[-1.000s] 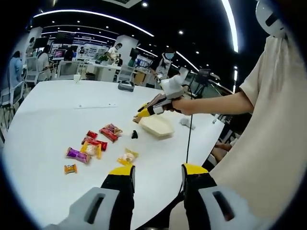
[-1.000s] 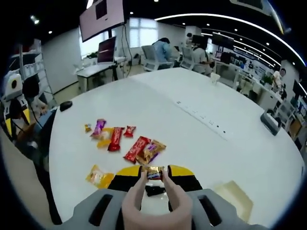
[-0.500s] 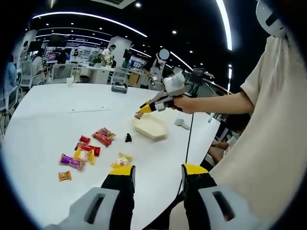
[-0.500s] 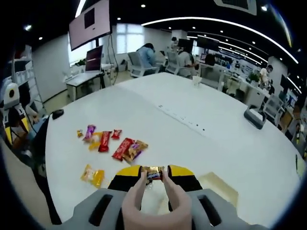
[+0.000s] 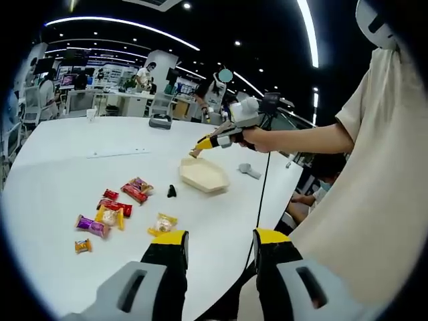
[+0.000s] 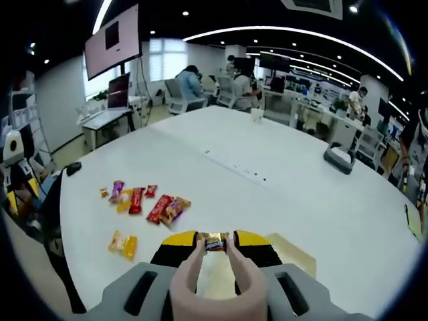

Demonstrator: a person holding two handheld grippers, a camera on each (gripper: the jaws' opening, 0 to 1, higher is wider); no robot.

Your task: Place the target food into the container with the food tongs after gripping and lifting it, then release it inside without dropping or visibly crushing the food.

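Right gripper view: container point(image 6: 293, 249) half-hidden.

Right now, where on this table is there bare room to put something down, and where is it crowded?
The white table is bare past the power strip, out to the paper cup and grey case. It is crowded at the near edge: snack packets sit together beside the tray, with a small black piece between.

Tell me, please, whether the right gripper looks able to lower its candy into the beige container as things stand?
Probably yes: the right gripper holds the candy in tongs above the open container, with nothing between.
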